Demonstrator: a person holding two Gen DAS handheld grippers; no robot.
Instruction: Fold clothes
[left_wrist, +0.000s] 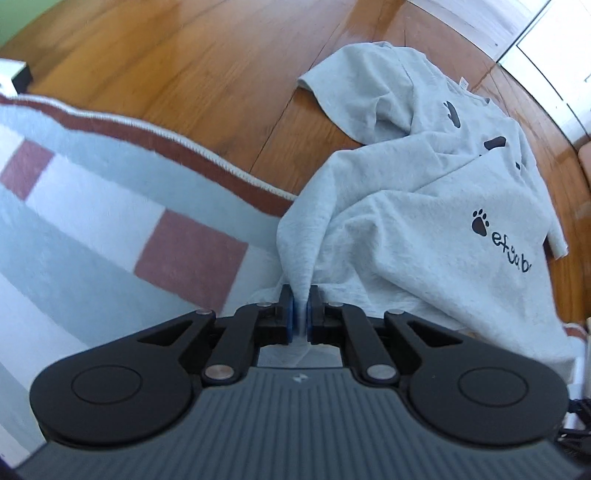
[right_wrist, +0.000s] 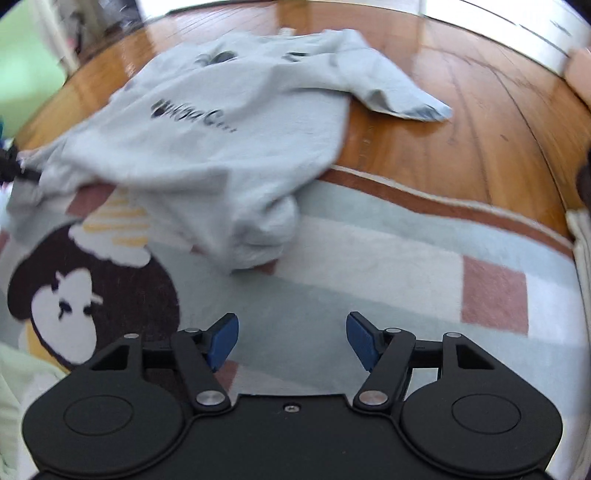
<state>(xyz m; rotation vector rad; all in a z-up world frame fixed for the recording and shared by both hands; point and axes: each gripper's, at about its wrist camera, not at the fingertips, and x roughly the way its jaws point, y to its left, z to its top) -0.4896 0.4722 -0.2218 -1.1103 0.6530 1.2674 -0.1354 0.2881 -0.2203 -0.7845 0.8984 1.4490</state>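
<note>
Left wrist: left tongs (left_wrist: 301, 314) pinch grey T-shirt (left_wrist: 424, 221) | right tongs (right_wrist: 291, 341) spread, blurred, seemingly over rug (right_wrist: 388, 266)

A light grey T-shirt (left_wrist: 424, 236) with black paw prints and lettering lies crumpled, half on the patterned rug (left_wrist: 110, 221).

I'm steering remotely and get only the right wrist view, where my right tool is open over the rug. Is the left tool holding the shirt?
Observer: Yes. In the left wrist view the left tool is shut on a pinched fold of the grey T-shirt.
Operator: Which part of the shirt?
Observer: An edge near the rug; which hem or corner, I cannot tell.
Operator: Any print visible there?
Observer: A black paw print with lettering beneath faces up.
</note>
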